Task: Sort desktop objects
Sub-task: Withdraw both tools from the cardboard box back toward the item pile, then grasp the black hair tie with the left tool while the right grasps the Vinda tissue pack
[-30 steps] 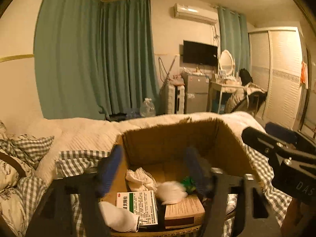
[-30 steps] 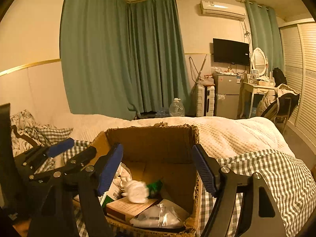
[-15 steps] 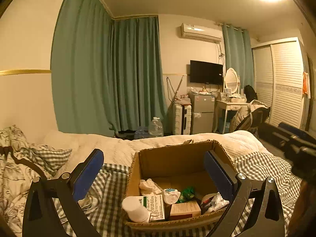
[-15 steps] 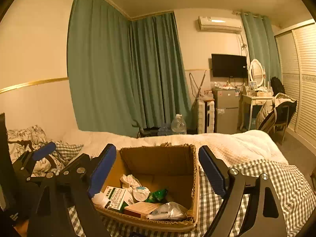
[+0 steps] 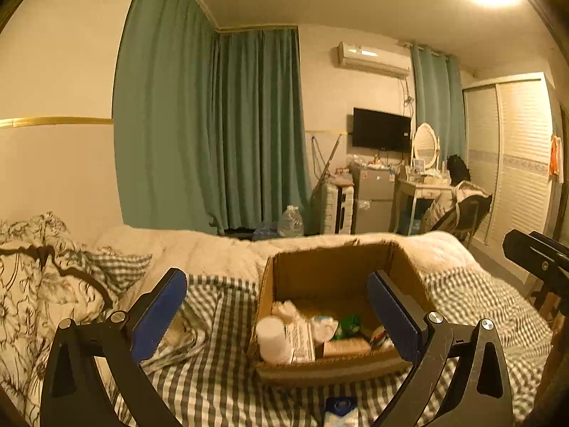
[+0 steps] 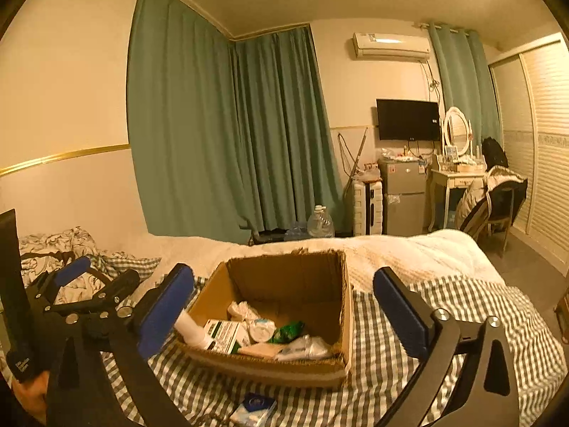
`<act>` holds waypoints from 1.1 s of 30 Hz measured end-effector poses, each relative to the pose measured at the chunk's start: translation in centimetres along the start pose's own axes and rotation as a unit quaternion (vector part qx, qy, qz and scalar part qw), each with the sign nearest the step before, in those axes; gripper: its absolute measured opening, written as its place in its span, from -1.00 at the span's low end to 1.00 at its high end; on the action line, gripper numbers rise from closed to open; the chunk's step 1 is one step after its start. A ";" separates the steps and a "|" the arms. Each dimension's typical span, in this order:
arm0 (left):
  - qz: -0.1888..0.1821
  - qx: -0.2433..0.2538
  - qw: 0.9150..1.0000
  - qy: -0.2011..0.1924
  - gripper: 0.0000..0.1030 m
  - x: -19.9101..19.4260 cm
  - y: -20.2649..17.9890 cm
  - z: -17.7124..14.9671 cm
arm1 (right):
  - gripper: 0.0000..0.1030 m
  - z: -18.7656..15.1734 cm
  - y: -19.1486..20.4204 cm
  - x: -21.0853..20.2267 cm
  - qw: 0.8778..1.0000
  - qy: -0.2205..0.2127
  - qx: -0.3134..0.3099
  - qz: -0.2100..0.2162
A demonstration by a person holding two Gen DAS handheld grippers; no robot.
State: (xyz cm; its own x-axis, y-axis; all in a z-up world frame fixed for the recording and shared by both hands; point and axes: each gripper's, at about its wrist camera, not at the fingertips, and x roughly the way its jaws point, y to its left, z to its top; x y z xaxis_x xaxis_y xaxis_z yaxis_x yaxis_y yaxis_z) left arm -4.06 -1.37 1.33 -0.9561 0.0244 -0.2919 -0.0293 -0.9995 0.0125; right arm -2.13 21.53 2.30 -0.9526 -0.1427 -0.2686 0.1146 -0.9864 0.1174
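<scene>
Landmark: cardboard box on checked bedspread.

Left of box: left gripper, fingers spread wide, holding nothing. One second ago it sat low inside box; now pulled back and raised.

In box: white bottle, medicine carton, green packet, clear bag.

Just before box: blue-white packet, unsorted, likely next.

Right of box: right gripper, also retreated, fingers apart, empty.

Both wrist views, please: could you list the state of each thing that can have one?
left gripper: open, empty
right gripper: open, empty
cardboard box: open-topped, upright, holding items
white bottle: lying in the box
blue-and-white packet: outside the box, on the checked blanket
curtains: drawn
television: off
</scene>
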 end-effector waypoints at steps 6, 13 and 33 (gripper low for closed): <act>0.011 0.029 0.999 0.013 1.00 -0.1 -0.3 -4.6 | 0.99 -3.5 0.0 1.0 0.999 0.051 0.005 -0.003; 0.010 0.019 0.999 0.042 1.00 1.3 0.8 -9.3 | 0.99 -9.5 -1.0 2.7 0.992 0.123 0.013 -0.013; -0.040 0.106 0.970 0.217 0.98 5.9 -2.3 -18.0 | 0.99 -17.1 -0.7 8.5 0.974 0.225 0.002 -0.010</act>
State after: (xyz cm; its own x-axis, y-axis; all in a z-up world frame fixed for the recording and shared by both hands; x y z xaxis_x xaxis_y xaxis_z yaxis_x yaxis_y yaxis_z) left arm -4.38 0.66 -17.60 -0.7365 0.0451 -0.6750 -0.2018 -0.9670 0.1556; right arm -5.50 19.60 -16.40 -0.7353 -0.1448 -0.6621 0.0945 -0.9893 0.1114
